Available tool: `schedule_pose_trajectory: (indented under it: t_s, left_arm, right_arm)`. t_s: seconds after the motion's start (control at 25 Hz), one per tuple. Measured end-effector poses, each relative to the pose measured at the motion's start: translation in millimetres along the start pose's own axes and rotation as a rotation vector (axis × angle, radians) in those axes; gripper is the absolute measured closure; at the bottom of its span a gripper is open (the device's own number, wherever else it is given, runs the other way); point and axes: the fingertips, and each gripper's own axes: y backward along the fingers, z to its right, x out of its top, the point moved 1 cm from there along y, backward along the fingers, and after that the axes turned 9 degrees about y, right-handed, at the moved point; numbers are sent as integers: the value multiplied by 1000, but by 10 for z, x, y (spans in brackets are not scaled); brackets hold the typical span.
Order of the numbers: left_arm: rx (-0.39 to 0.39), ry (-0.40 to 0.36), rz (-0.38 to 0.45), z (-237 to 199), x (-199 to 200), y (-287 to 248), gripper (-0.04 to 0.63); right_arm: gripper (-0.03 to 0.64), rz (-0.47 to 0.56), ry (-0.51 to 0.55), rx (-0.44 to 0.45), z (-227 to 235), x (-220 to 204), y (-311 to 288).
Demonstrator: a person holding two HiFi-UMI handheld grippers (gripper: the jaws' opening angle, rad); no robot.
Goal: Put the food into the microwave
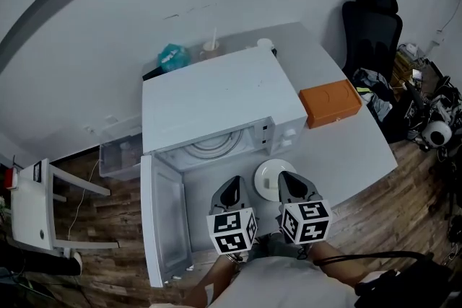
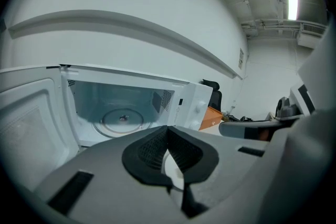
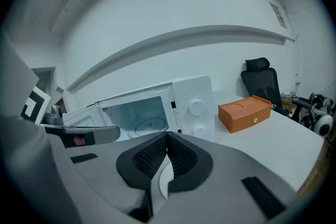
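Well, a pale grey rectangular table (image 1: 346, 148) fills the middle of the head view and bears everything the task concerns. On it stands a boxy white microwave oven (image 1: 216, 94). Its white door (image 1: 164, 216) is swung wide open toward the left, and the round glass turntable (image 2: 122, 119) inside is bare. A black high-backed office chair (image 1: 370, 25) stands past the table's far right corner, and a white slatted chair (image 1: 32, 205) stands on the wooden floor at the left. An orange rectangular lidded box (image 1: 330, 102) lies on the table just to the right of the microwave, near it but apart.

A round white plate (image 1: 267, 178) sits on the table directly in front of the microwave's control panel, outside the cavity. Whether food lies on it cannot be made out.

The left gripper (image 1: 232, 190) hangs over the table before the open cavity, just left of the plate. Its black jaws are pressed together tip to tip, with nothing clamped. The right gripper (image 1: 290, 185) hangs over the plate's right edge, its jaws likewise closed on nothing.
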Motion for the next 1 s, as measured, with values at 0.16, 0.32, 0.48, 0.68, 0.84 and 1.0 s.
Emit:
schedule_pose_trajectory:
  t_s: [0.16,0.32,0.48,0.68,0.84,1.0]
  left_arm:
    - [6,11,-5,36,-17,-64,594]
    - [6,28,-21,66,-115,-103,594]
    - [8,47,-54,69,-249,-178,594]
    - [-4,58,-113,45,-444,-309,592]
    - [-19,65,-156,36,-602,-441,566]
    - [-18,65,-207,4,-806,-578,552]
  right_arm:
    - [600,-2,-5,17,53,-7,-47]
    - [600,-21,-10,23,104,-75,-92]
    - [598,-62,-31,30,155,-231,-156]
    - [595,-100,-72,31,231,-443,-230]
    - [591,-121,-97,11,343,-611,-287]
    - [572,-151,-122,-18,496,-817,-354]
